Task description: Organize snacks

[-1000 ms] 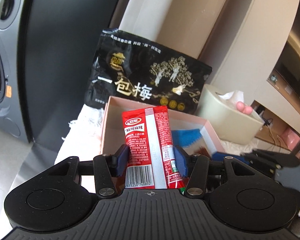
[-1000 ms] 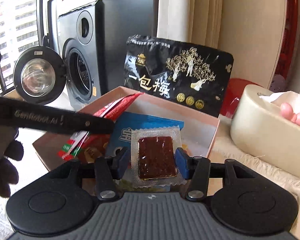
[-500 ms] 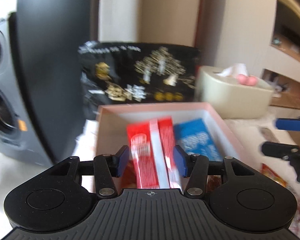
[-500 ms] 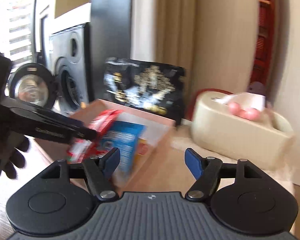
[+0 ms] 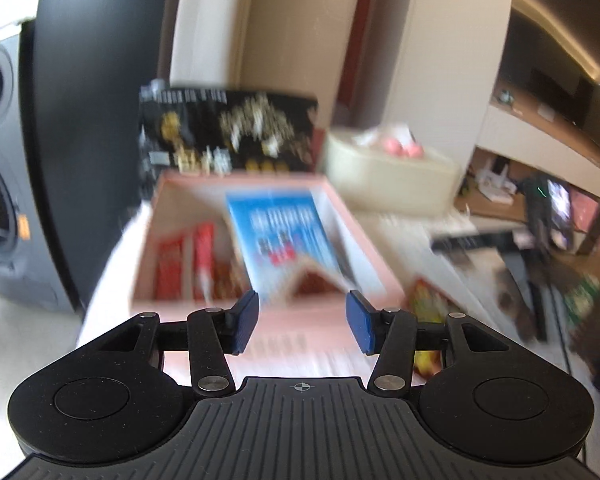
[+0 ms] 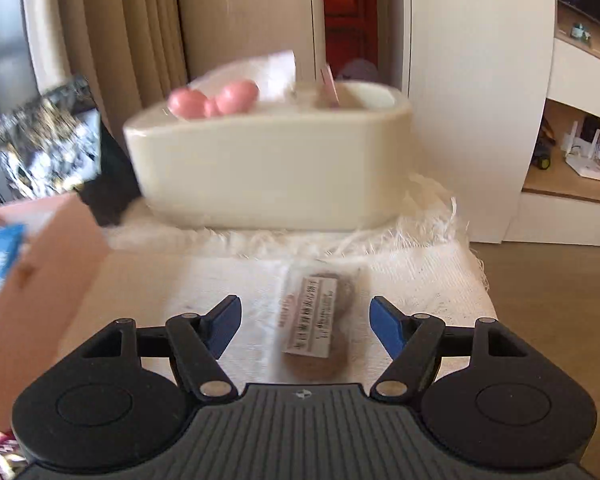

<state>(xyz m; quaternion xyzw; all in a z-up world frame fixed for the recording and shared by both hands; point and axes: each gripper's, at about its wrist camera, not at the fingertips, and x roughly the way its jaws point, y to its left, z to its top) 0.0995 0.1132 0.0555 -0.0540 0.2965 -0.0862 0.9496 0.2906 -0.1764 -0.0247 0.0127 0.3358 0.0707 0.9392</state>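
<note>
A pink cardboard box [image 5: 172, 196] holds a red packet [image 5: 184, 264], a blue packet [image 5: 284, 232] and a brown snack in clear wrap [image 5: 312, 280]. My left gripper [image 5: 303, 322] is open and empty, just in front of the box's near wall. A yellow and red snack packet [image 5: 426, 304] lies to the right of the box. My right gripper [image 6: 306, 330] is open, its fingers on either side of a brown snack with a white label [image 6: 314, 320] that lies on the white cloth. The box's corner [image 6: 40, 264] shows at the left of the right wrist view.
A black plum bag [image 5: 228, 140] stands behind the box. A cream tissue box [image 6: 268, 160] sits on the fringed white cloth [image 6: 420, 280] behind the labelled snack. A grey washing machine [image 5: 0, 208] is at the left. Shelving stands at the right [image 6: 580, 152].
My left gripper let go of the red packet, which now lies in the box, and drew back. My right gripper released the wrapped brown snack into the box and swung right over the labelled snack.
</note>
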